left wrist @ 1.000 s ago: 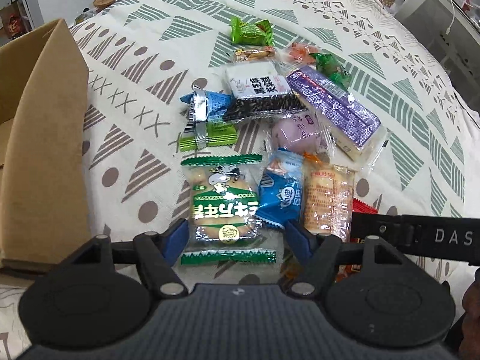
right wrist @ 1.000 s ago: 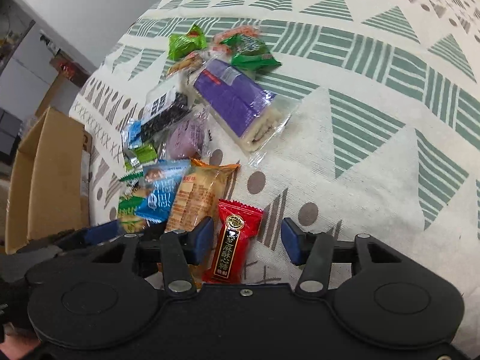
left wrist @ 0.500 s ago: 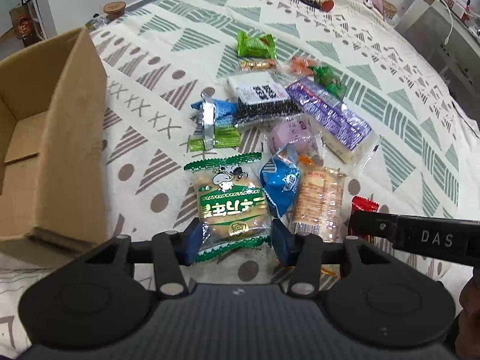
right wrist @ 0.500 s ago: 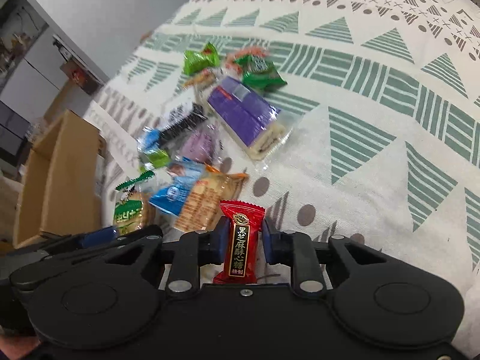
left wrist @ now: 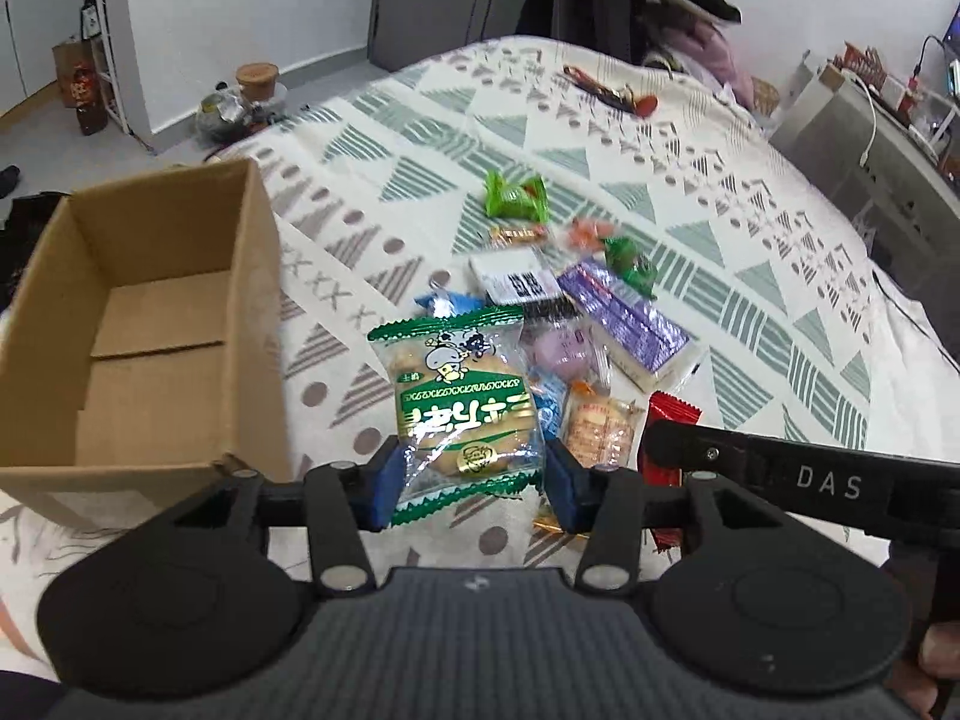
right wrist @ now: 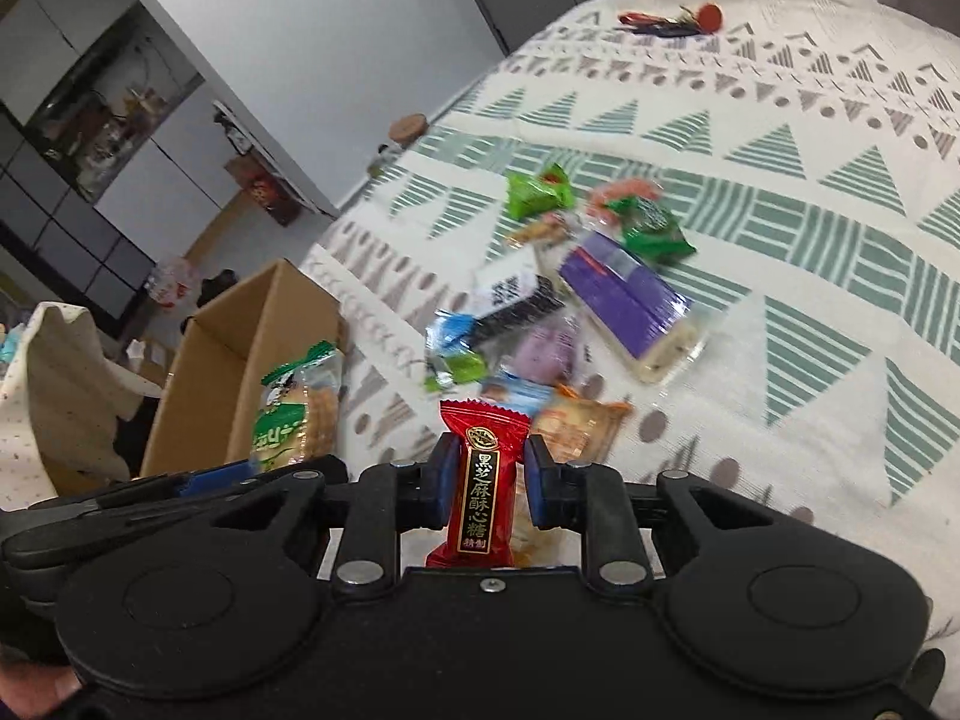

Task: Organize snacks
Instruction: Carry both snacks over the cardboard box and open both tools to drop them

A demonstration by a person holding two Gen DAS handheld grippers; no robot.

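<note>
Two crinkly packets, boxy cardboard

A bed with a patterned cover stood by a grey wall. A dark shelf unit lined the left; the floor was grey.

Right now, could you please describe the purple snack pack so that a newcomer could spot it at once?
Start at the patterned bedspread and find the snack pile right of the cardboard box. On the pile's right edge lies the purple snack pack, long and flat, in clear wrap. It is the longest item there, beside a round pink snack.
</note>
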